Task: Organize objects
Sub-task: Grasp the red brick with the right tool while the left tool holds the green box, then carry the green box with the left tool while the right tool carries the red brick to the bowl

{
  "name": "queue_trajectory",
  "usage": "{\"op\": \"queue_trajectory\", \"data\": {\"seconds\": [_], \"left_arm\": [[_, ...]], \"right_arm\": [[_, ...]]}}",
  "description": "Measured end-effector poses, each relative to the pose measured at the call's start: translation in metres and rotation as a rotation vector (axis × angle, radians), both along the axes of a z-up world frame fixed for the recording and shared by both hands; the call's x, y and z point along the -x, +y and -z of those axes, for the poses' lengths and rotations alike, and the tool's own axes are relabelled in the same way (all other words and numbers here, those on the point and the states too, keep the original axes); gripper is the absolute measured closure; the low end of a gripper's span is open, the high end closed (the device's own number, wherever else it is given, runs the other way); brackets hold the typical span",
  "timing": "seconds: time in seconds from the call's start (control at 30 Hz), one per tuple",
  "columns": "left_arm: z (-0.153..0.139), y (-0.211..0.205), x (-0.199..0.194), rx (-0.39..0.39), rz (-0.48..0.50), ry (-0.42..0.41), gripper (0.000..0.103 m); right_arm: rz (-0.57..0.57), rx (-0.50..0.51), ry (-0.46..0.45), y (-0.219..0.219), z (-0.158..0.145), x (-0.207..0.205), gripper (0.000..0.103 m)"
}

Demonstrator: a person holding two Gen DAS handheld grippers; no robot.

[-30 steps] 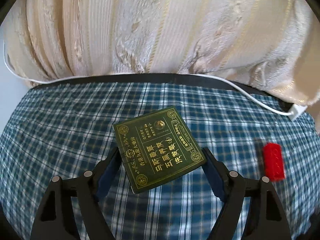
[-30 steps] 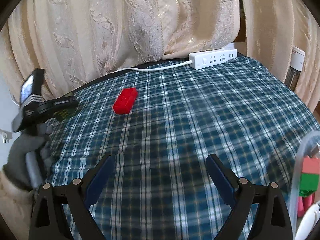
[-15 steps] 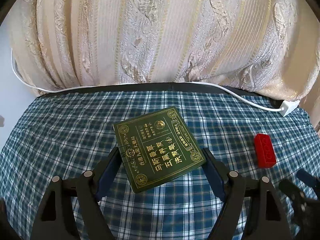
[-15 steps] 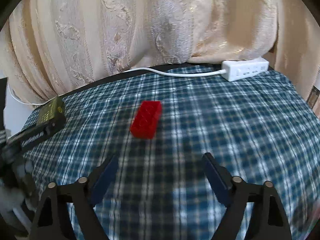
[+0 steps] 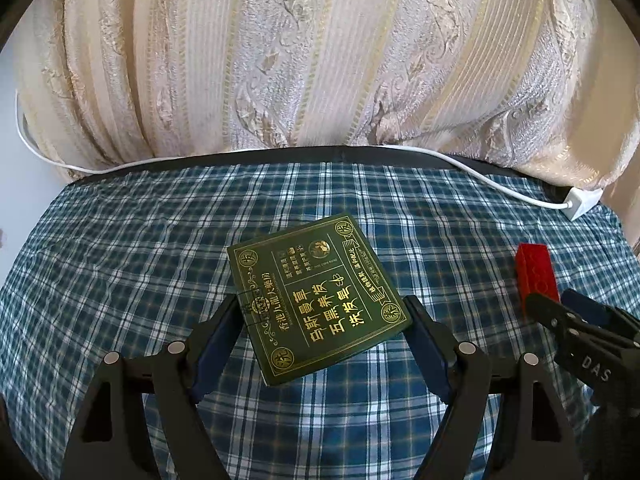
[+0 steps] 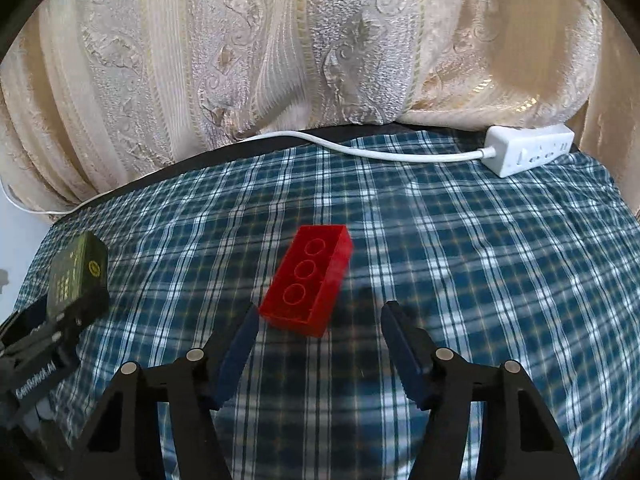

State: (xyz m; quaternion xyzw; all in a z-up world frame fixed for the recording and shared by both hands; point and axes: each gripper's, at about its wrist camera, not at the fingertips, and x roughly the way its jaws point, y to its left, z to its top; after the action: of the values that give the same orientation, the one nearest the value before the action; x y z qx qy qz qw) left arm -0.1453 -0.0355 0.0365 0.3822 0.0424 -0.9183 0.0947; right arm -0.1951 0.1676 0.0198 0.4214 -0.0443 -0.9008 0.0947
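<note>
A dark green flat box with gold lettering [image 5: 316,300] hangs a little above the blue checked cloth [image 5: 120,280], and my left gripper [image 5: 322,308] is shut on its two side edges. From the right wrist view the same box [image 6: 78,272] shows at the far left in that gripper. A red toy brick [image 6: 308,280] lies on the cloth with its studs up. My right gripper [image 6: 320,312] is just in front of it, jaws closing, the brick's near end between the tips and the pads not pressing. In the left wrist view the brick [image 5: 536,272] lies at the right.
A white power strip [image 6: 528,150] lies at the back right of the cloth, and its white cable [image 6: 360,148] runs along the back edge. A cream patterned curtain [image 6: 280,60] hangs close behind the table.
My right gripper has moved left up to the red brick and its jaws have narrowed. It has come into the left wrist view. The left gripper has kept still with the green box.
</note>
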Motion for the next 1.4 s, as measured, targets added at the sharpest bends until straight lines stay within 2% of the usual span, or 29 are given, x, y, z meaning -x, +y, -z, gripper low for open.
{"op": "queue_trajectory", "data": {"seconds": [0.3, 0.6, 0.77, 0.97, 1.4], "left_arm": [[0.001, 0.001, 0.002, -0.004, -0.001, -0.004, 0.023], [0.001, 0.002, 0.002, -0.008, 0.012, -0.01, 0.023], [0.001, 0.003, 0.002, -0.007, 0.022, -0.015, 0.023], [0.002, 0.006, 0.002, 0.002, 0.037, -0.015, 0.023], [-0.007, 0.023, -0.008, 0.009, 0.094, 0.007, 0.023]], "right_arm": [[0.004, 0.056, 0.002, 0.0, -0.003, 0.009, 0.037], [0.004, 0.004, -0.007, -0.01, 0.003, 0.019, 0.037], [0.005, -0.019, -0.015, -0.012, 0.005, 0.02, 0.057], [0.005, -0.033, -0.013, -0.009, 0.004, 0.016, 0.067], [0.033, 0.027, -0.029, 0.015, -0.003, -0.024, 0.068]]}}
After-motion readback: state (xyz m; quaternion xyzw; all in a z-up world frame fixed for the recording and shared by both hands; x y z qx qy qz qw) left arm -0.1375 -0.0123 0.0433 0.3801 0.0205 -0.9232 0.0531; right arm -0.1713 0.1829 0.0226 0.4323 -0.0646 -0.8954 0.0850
